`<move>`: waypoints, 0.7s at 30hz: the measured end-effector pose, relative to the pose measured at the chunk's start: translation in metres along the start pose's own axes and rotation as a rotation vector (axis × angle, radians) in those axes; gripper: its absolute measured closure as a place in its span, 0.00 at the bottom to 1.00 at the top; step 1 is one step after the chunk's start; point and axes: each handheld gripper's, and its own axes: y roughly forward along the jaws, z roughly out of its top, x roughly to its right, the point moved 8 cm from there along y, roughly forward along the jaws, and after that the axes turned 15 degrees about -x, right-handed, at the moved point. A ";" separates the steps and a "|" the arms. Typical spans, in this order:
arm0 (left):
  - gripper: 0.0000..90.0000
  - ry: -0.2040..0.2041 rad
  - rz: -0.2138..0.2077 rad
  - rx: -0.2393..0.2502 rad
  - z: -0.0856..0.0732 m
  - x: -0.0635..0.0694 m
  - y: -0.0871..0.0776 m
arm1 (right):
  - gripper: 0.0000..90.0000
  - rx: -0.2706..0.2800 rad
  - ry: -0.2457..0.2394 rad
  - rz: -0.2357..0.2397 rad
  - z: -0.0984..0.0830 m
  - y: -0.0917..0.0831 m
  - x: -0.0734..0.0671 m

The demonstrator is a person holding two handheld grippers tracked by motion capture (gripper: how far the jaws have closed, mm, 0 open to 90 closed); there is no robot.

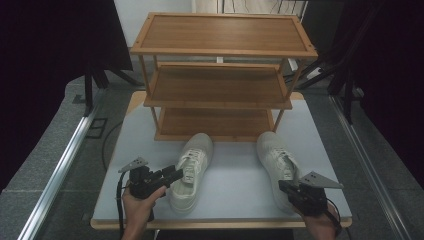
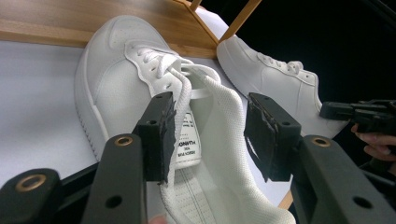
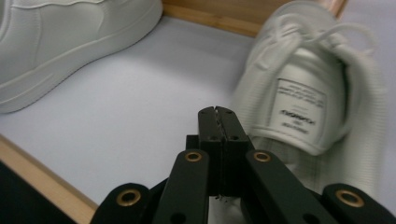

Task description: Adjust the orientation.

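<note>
Two white sneakers point(image 1: 191, 172) point(image 1: 276, 162), wooden rack point(image 1: 220, 75), left gripper point(image 1: 176, 175) at left sneaker

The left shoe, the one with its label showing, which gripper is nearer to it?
Left. The left gripper has its open jaws astride the collar of the left shoe. The right gripper, jaws shut, sits at the table's right side, by the right shoe.

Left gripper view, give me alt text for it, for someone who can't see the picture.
Two open black jaws of the left gripper straddle the tongue and collar of a white shoe on a pale table, without pressing it. A second white shoe lies behind, by a wooden rack; the right gripper shows at the right edge.
</note>
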 end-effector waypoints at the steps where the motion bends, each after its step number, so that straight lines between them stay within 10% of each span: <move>1: 0.58 0.000 -0.001 0.000 0.000 0.000 0.000 | 1.00 -0.004 0.001 -0.045 0.000 -0.002 0.005; 8: 0.58 0.000 -0.009 0.001 0.000 0.000 0.001 | 1.00 0.025 0.048 -0.002 -0.002 -0.011 0.016; 21: 0.57 -0.009 -0.026 0.004 -0.001 0.000 0.002 | 0.98 0.005 -0.009 0.007 0.000 -0.001 0.001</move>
